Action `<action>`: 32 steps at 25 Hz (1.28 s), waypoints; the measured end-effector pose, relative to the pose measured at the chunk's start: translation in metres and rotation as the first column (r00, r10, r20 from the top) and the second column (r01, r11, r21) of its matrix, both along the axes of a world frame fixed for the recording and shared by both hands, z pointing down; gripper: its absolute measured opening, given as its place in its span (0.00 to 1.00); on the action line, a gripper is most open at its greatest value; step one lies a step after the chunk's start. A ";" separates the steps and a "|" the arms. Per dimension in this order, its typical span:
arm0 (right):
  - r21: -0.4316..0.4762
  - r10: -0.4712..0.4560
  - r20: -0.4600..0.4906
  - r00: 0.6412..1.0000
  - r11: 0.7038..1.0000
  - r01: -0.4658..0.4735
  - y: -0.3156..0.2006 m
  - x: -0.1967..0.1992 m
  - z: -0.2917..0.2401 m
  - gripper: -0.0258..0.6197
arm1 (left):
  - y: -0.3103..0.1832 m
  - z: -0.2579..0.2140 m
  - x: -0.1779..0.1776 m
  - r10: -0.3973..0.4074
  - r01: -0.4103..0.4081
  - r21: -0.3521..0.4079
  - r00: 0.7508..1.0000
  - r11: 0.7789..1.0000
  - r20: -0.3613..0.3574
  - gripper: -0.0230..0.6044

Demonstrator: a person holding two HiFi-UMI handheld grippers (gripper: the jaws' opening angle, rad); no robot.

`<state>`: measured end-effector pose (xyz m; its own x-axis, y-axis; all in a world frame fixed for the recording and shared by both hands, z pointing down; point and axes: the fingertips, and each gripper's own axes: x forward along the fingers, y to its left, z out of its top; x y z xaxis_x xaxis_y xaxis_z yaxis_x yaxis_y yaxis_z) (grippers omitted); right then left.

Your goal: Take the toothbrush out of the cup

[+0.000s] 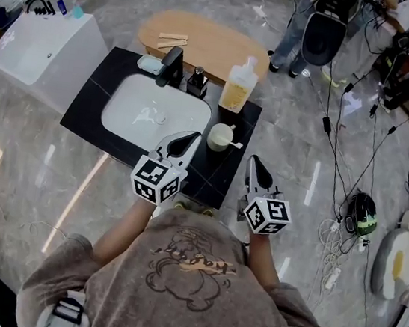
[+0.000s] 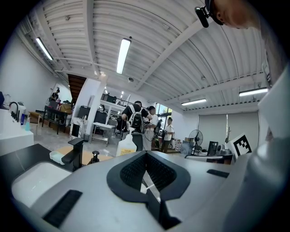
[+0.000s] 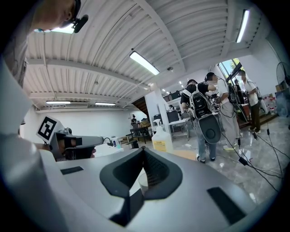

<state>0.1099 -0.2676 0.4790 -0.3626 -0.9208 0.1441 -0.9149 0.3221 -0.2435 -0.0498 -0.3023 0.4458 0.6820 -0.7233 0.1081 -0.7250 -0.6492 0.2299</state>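
the person's arms reach out ahead, one gripper in each hand, side by side with a gap between them. the left gripper [image 1: 190,137] is closed, its two fingers pressed together at the tip with nothing in them. its tip shows by the near right corner of the white sink [image 1: 126,103]. the right gripper [image 1: 254,161] is closed too and holds nothing. it is by the right edge of the black counter [image 1: 94,87].

the cup [image 1: 219,137] stands on the counter just right of the sink, between the two gripper tips and a little past them. the toothbrush [image 1: 236,145] is in the cup and leans out over the rim to the right. no gripper touches the cup or the toothbrush.

behind the sink are a soap dish [image 1: 149,64], a black tap [image 1: 171,66] and a small dark bottle [image 1: 197,82]. a big soap bottle [image 1: 238,88] stands at the back right corner.

past the counter is a round-ended wooden table [image 1: 210,43]. a white counter [image 1: 43,49] stands off to the left. far off, a person [image 1: 292,31] stands on the grey floor.
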 end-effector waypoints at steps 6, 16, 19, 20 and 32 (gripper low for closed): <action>0.013 -0.009 0.002 1.000 1.000 0.009 -0.004 0.006 -0.003 0.05 | -0.003 0.003 0.005 -0.012 0.012 -0.009 1.000 1.000 0.003 0.07; 0.005 -0.043 0.032 0.999 0.999 0.043 -0.011 0.011 0.000 0.34 | -0.005 0.009 0.015 -0.019 0.018 -0.045 1.000 0.999 -0.016 0.07; -0.010 -0.057 0.028 0.998 0.998 0.057 -0.013 0.009 0.006 0.43 | -0.006 0.012 0.017 -0.017 0.017 -0.047 1.000 0.999 -0.013 0.07; -0.014 -0.061 0.029 0.998 0.998 0.061 -0.014 0.008 0.008 0.46 | -0.006 0.013 0.017 -0.017 0.016 -0.049 1.000 0.999 -0.011 0.07; -0.107 -0.161 0.065 0.985 0.980 0.167 -0.047 -0.010 0.064 0.66 | -0.018 0.019 0.018 -0.026 0.026 -0.058 1.000 0.998 0.006 0.07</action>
<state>0.1003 -0.3146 0.5431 -0.5177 -0.8272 0.2184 -0.8359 0.4346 -0.3353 -0.0313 -0.3208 0.4644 0.6624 -0.7332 0.1539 -0.7427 -0.6158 0.2630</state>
